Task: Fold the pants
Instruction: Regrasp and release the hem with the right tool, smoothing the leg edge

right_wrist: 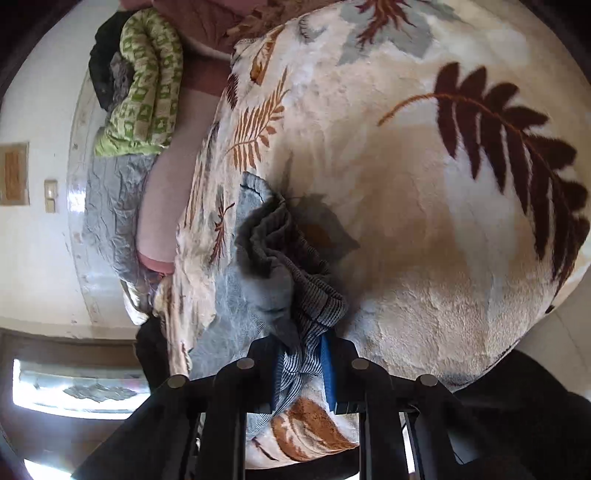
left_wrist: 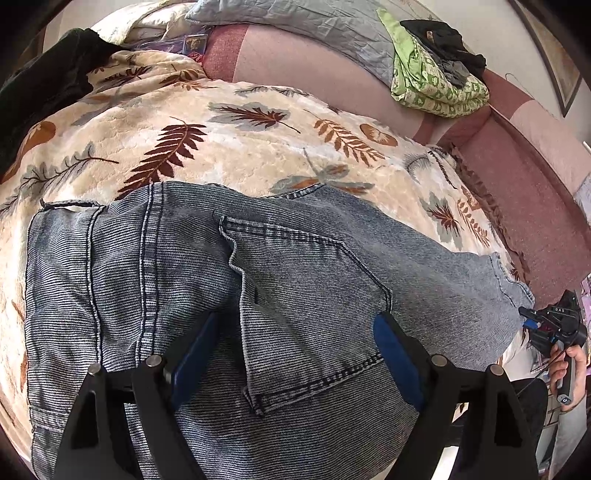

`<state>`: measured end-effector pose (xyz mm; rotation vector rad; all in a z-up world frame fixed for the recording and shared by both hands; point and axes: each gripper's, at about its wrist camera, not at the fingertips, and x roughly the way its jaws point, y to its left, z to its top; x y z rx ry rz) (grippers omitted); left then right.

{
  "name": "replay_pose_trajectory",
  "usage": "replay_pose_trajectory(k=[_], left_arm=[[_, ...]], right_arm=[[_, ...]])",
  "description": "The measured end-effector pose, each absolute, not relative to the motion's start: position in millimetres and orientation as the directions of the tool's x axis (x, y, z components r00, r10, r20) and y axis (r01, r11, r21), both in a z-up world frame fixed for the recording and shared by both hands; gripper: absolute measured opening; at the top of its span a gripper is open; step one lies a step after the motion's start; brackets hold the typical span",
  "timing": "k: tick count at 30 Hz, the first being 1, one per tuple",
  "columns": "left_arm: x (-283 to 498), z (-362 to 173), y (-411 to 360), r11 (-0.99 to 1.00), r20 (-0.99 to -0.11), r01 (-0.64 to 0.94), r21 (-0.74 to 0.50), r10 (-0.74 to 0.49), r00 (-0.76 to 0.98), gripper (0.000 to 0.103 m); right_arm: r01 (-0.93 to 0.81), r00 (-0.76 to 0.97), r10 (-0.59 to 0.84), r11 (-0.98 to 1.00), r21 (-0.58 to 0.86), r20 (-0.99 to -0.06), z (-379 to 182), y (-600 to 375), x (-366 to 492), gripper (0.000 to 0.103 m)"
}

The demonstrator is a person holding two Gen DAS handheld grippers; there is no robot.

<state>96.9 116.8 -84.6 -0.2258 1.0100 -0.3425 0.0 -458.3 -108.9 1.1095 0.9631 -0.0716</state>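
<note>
Blue-grey jeans (left_wrist: 229, 295) lie spread on a cream blanket with leaf prints (left_wrist: 229, 147). My left gripper (left_wrist: 297, 356) stands open just above the jeans' back pocket (left_wrist: 314, 314), one blue pad on each side of it and nothing pinched. In the right wrist view, a bunched edge of the jeans (right_wrist: 284, 266) rises off the blanket (right_wrist: 424, 221) into my right gripper (right_wrist: 303, 369), which is shut on the denim between its blue pads. A hand (left_wrist: 570, 376) holds that gripper's handle at the right edge of the left wrist view, beside the jeans' corner.
A green patterned cloth (left_wrist: 436, 81) and a black garment (left_wrist: 443, 40) are piled on the pink sofa back (left_wrist: 295, 66). A grey quilted cover (left_wrist: 295, 18) lies behind. A dark garment (left_wrist: 44, 81) sits at the far left. The blanket's fringed edge (left_wrist: 487, 206) drops off at the right.
</note>
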Motion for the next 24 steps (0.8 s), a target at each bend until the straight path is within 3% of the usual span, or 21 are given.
replay_pose_trajectory(k=[7,9,11,13,15,16,17,20,22,24], left_arm=[[94.3,-81.7,110.0,0.918,-0.785,0.174,-0.355,-0.394,0.477,0.086],[92.7,-84.0,101.9,0.911,-0.783,0.193,-0.363,-0.411,0.468,0.086],[89.6,-87.0,92.4,0.932,-0.798,0.198,-0.302,-0.361,0.482,0.086],[87.1,-88.9,85.0,0.946,-0.814,0.219,-0.237,-0.317,0.487,0.086],[84.8,-86.0,81.4,0.955,-0.824,0.217,-0.202,-0.286,0.489,0.086],[84.0,-83.0,80.8,0.957,-0.826,0.213,-0.196,-0.278,0.491,0.086],[82.6,-79.1,81.8,0.958,-0.821,0.204,-0.2,-0.277,0.499,0.086],[78.2,-71.5,86.0,0.956,-0.803,0.188,-0.226,-0.292,0.519,0.086],[82.4,-82.8,83.9,0.968,-0.839,0.17,-0.184,-0.245,0.486,0.086],[81.3,-89.3,80.5,0.972,-0.841,0.18,-0.15,-0.221,0.494,0.086]], right_arm=[[0.356,0.687,0.167,0.772,0.527,-0.708,-18.1,-431.4,8.6,0.01],[0.405,0.648,0.121,0.782,0.474,-0.752,-37.8,-441.2,9.9,0.01],[0.484,0.546,0.189,0.724,0.492,-0.816,-94.7,-457.4,11.3,0.011],[0.485,0.577,0.263,0.651,0.584,-0.773,-114.2,-469.6,3.2,0.015],[0.463,0.569,0.248,0.692,0.555,-0.784,-96.2,-469.4,2.8,0.037],[0.465,0.547,0.23,0.716,0.521,-0.805,-89.9,-469.2,2.7,0.06],[0.466,0.547,0.22,0.721,0.513,-0.807,-83.6,-471.0,-0.7,0.066],[0.497,0.59,0.152,0.706,0.505,-0.793,-58.9,-480.0,-20.1,0.066],[0.478,0.665,0.099,0.705,0.524,-0.741,-32.6,-479.8,-25.2,0.065],[0.368,0.676,0.207,0.737,0.567,-0.707,-18.2,-459.1,-5.4,0.065]])
